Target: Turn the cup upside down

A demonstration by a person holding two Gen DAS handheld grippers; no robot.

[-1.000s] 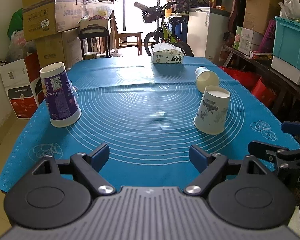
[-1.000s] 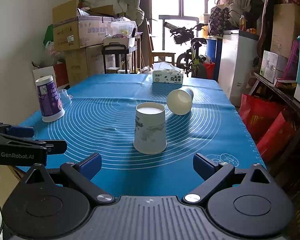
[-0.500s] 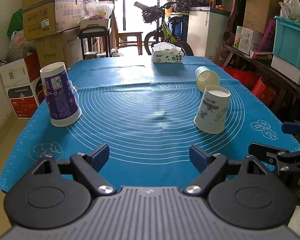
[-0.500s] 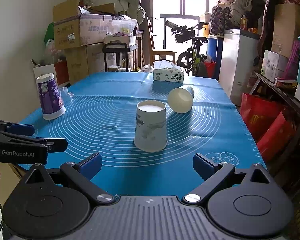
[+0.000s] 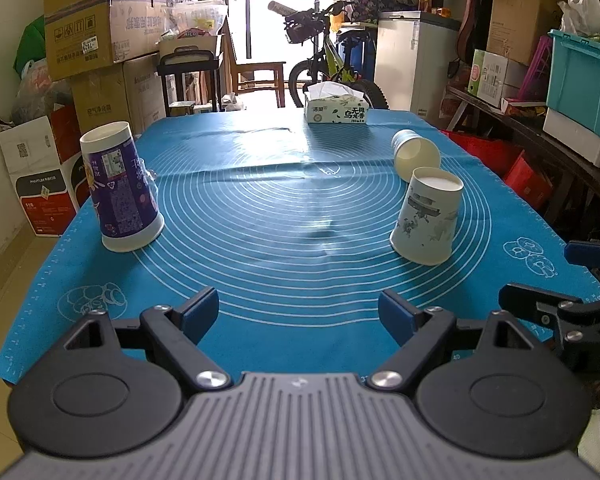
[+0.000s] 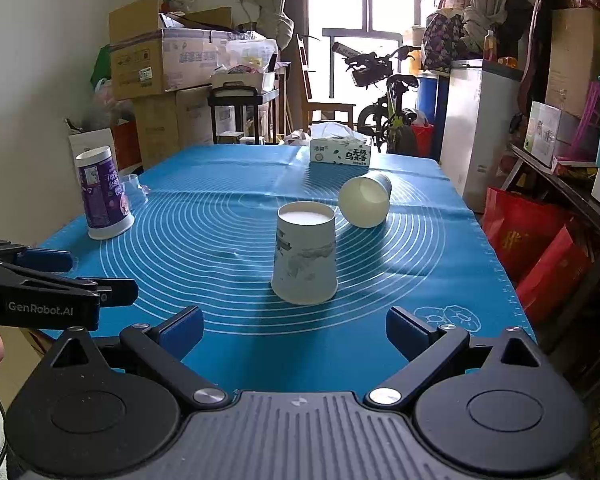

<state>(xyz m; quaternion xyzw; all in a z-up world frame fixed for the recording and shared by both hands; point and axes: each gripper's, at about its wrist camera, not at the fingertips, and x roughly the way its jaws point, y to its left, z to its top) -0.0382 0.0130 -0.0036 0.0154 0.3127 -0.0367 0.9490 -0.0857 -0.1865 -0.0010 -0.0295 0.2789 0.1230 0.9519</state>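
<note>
A white printed paper cup (image 5: 427,216) (image 6: 305,254) stands mouth down on the blue mat (image 5: 284,216) (image 6: 204,216). A cream cup (image 5: 415,154) (image 6: 366,202) lies on its side just behind it. A purple cup (image 5: 120,192) (image 6: 102,194) stands mouth down at the left. My left gripper (image 5: 299,312) is open and empty at the near edge, between the purple and white cups. My right gripper (image 6: 294,330) is open and empty, just short of the white cup. Each gripper also shows in the other's view: the right gripper (image 5: 556,300), the left gripper (image 6: 60,280).
A tissue box (image 5: 336,110) (image 6: 340,152) sits at the mat's far end. A crumpled clear plastic piece (image 6: 134,188) lies by the purple cup. Cardboard boxes (image 5: 100,36) stand left; shelves, a fridge and red bags (image 6: 540,248) stand right. A bicycle (image 5: 328,60) is behind the table.
Both grippers stay open. The right gripper has edged slightly back and up from the white cup. The cups have not moved.
</note>
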